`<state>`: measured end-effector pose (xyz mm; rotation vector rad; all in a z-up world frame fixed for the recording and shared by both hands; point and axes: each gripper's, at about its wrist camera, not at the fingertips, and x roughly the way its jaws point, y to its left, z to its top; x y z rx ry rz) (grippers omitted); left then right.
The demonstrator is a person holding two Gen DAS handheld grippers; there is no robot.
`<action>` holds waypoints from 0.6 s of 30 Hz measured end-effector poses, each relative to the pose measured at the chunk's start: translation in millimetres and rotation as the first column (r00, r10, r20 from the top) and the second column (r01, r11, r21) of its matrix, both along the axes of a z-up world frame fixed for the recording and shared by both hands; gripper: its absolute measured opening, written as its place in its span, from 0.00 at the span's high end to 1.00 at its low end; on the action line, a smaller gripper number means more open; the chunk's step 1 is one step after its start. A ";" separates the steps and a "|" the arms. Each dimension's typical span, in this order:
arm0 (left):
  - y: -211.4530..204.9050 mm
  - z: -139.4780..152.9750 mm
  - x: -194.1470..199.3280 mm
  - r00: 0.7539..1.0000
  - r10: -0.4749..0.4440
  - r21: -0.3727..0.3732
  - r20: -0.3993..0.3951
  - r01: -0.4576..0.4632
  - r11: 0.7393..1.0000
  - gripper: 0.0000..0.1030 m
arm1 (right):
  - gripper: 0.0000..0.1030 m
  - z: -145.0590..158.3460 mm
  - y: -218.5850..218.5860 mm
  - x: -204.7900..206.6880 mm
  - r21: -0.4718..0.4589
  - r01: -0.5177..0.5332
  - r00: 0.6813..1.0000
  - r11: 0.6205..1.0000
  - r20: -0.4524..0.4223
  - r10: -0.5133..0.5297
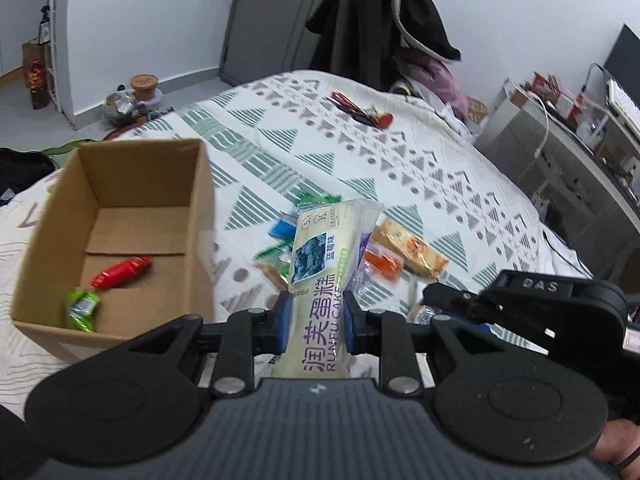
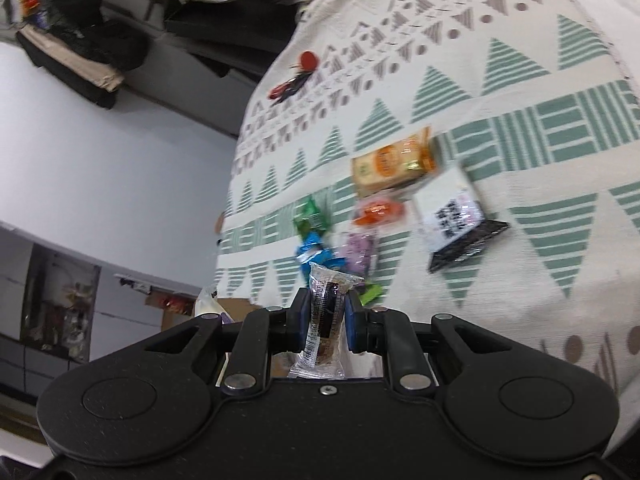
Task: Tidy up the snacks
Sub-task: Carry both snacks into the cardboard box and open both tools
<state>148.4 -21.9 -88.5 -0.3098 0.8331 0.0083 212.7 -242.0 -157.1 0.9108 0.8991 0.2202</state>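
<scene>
Cake packet [image 1: 320, 280] pinched in left tongs [image 1: 316, 322] — right of open box [image 1: 200, 216], right tongs [image 2: 325, 322] pinching clear-wrapped snack [image 2: 326, 312].

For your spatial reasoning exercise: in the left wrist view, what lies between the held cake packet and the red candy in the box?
Only the cardboard box wall stands between the cake packet and the red candy.

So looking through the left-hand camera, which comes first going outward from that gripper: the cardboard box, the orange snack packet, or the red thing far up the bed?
From the left gripper, whose jaws clamp the cake packet:
1. Cardboard box, just to its left.
2. Orange snack packet, ahead and right in the snack pile. It is close to call against the box.
3. Red thing, far up the bedspread, clearly last.
</scene>
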 end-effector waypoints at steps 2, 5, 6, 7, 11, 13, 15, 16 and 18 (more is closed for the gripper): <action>10.2 4.0 -1.1 1.000 0.020 0.000 0.009 -0.020 1.000 0.76 | 0.83 2.8 5.0 1.0 0.001 -0.014 1.000 1.000 0.017 0.014; 25.2 8.7 -2.2 0.999 0.050 -0.006 0.018 -0.050 0.999 0.76 | 0.83 7.4 14.2 4.6 -0.010 -0.038 0.998 0.999 0.042 0.038; 30.2 10.1 -2.7 0.998 0.061 -0.008 0.021 -0.061 0.998 0.76 | 0.83 9.2 18.2 6.2 -0.013 -0.050 0.997 0.999 0.052 0.050; 34.9 11.6 -3.3 0.997 0.072 -0.010 0.025 -0.072 0.997 0.76 | 0.83 10.6 21.7 7.3 -0.013 -0.060 0.996 0.998 0.063 0.060; 52.8 16.8 -4.6 0.993 0.110 -0.011 0.035 -0.109 0.994 0.76 | 0.83 18.1 36.3 11.3 -0.010 -0.101 0.990 0.995 0.096 0.102; 63.1 19.2 -5.9 0.991 0.130 -0.009 0.040 -0.130 0.991 0.76 | 0.83 21.9 44.1 11.5 -0.005 -0.127 0.986 0.992 0.110 0.127; 72.3 20.8 -6.3 0.988 0.148 -0.010 0.043 -0.148 0.989 0.76 | 0.83 26.7 51.4 10.7 -0.006 -0.152 0.980 0.988 0.129 0.152; 77.9 21.5 -7.0 0.986 0.159 -0.010 0.044 -0.159 0.987 0.76 | 0.83 29.0 55.4 10.4 -0.002 -0.166 0.976 0.986 0.140 0.165; 87.1 22.5 -8.2 0.983 0.179 -0.013 0.042 -0.178 0.984 0.76 | 0.83 33.1 62.3 10.3 0.000 -0.185 0.971 0.983 0.153 0.183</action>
